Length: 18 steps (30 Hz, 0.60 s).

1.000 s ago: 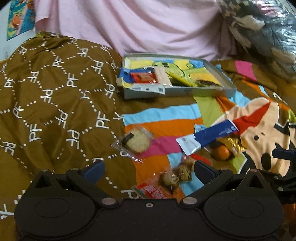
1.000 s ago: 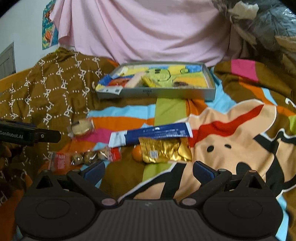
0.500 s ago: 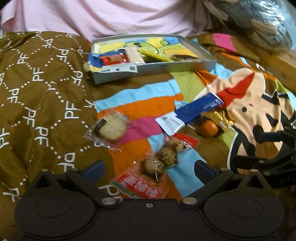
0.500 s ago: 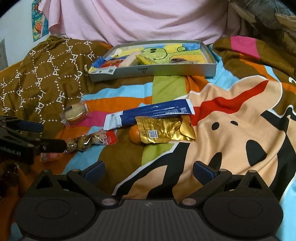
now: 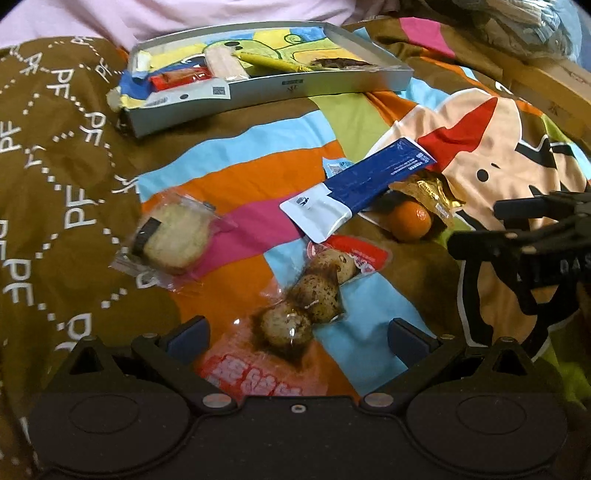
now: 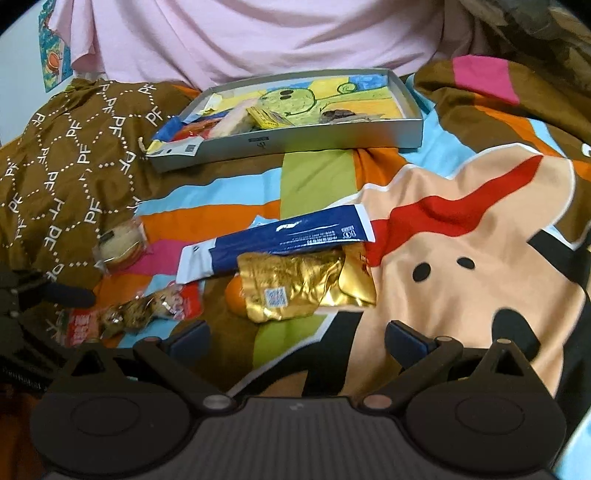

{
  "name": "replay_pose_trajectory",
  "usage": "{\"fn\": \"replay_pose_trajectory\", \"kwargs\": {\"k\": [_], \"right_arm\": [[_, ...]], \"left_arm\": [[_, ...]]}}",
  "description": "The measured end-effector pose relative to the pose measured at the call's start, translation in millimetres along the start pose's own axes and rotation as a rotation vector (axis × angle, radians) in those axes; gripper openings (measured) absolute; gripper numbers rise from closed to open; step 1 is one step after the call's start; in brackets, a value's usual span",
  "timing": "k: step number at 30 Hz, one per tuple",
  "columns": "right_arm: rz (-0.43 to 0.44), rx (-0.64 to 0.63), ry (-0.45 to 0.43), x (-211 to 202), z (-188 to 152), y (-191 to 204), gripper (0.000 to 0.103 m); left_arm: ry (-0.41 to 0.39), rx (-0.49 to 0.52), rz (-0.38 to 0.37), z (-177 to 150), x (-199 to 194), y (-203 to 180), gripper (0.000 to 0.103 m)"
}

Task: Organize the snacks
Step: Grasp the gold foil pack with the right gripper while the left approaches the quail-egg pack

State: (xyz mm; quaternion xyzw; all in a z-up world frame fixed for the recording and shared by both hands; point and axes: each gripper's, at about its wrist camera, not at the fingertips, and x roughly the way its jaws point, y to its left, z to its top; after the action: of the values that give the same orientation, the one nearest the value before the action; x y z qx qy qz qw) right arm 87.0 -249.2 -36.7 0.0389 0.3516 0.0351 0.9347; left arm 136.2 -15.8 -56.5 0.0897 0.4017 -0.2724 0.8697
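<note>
Loose snacks lie on a colourful blanket. A red pack of brown balls (image 5: 314, 295) lies right in front of my left gripper (image 5: 297, 334), which is open, its near end between the fingers. A cookie in clear wrap (image 5: 173, 240) is to the left. A long blue-and-white packet (image 5: 365, 184) overlaps a gold packet (image 6: 306, 288) and an orange (image 5: 410, 221). My right gripper (image 6: 297, 336) is open, just short of the gold packet. A grey tray (image 6: 295, 140) at the back holds several snacks.
A brown patterned cover (image 5: 55, 166) bunches up on the left. Pink cloth (image 6: 258, 33) hangs behind the tray. The right gripper's body (image 5: 517, 236) stands at the right edge of the left wrist view, and the left gripper's body (image 6: 37, 295) shows at the left of the right wrist view.
Both grippers have moved forward and lower over the blanket. The left one has closed in on the pack of brown balls, the right one on the gold packet. Both stay open.
</note>
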Motion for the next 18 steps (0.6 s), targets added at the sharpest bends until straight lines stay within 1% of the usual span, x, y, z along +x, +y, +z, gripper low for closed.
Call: {"fn": "replay_pose_trajectory", "kwargs": {"k": [6, 12, 15, 18], "right_arm": [[0.015, 0.016, 0.023, 13.4, 13.0, -6.3, 0.103], [0.034, 0.015, 0.053, 32.3, 30.3, -13.1, 0.103], [0.067, 0.039, 0.066, 44.8, 38.3, -18.3, 0.103], [0.09, 0.093, 0.085, 56.5, 44.7, -25.1, 0.103]], "left_arm": [[-0.014, -0.036, -0.037, 4.0, 5.9, 10.2, 0.102], [-0.02, -0.016, -0.038, 5.1, 9.6, 10.0, 0.102], [-0.021, -0.014, -0.043, 5.6, 10.2, 11.3, 0.102], [-0.023, -0.02, -0.049, 5.4, 9.9, 12.7, 0.102]]}}
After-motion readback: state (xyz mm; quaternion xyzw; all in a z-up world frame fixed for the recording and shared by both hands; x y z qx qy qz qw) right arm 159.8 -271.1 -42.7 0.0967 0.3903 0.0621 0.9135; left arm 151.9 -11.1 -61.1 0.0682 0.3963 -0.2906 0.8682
